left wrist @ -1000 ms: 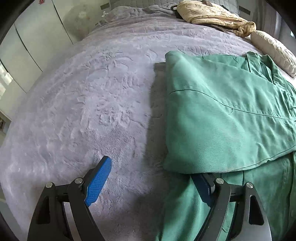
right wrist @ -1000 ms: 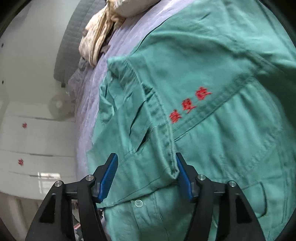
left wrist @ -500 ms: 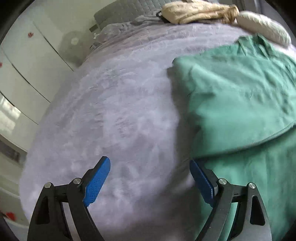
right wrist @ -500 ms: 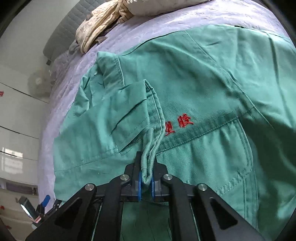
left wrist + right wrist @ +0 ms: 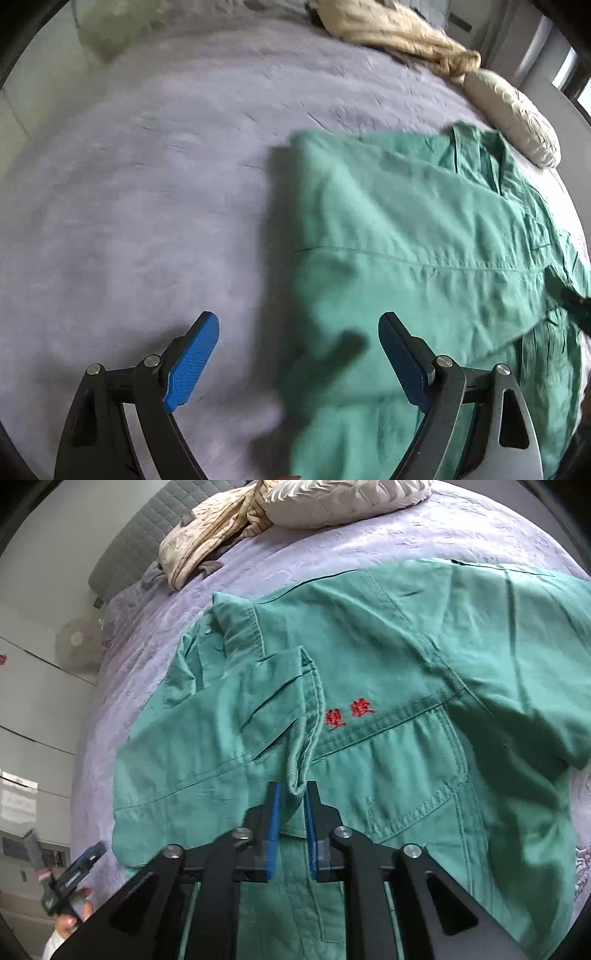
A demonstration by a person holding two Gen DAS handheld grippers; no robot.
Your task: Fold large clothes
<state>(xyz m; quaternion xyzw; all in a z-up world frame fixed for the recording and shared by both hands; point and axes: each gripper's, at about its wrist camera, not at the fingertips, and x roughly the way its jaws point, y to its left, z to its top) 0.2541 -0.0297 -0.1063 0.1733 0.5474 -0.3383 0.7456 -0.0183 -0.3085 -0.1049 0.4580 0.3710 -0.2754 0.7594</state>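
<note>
A green twill work jacket (image 5: 388, 686) with red embroidered characters (image 5: 349, 716) is lying spread on the quilted lavender bedspread (image 5: 129, 184). The right gripper (image 5: 291, 805), jaws slightly parted, is loosely pinching a stitched cuff fold (image 5: 299, 768). The left gripper (image 5: 299, 354) is hovering wide open, holding nothing, over the jacket's folded edge.

Left gripper (image 5: 299, 354), jaws apart, above green jacket (image 5: 417, 258) edge.

Both wrist cameras look down close over the green jacket (image 5: 406, 236) on the bed (image 5: 147, 184), sharing it
</note>
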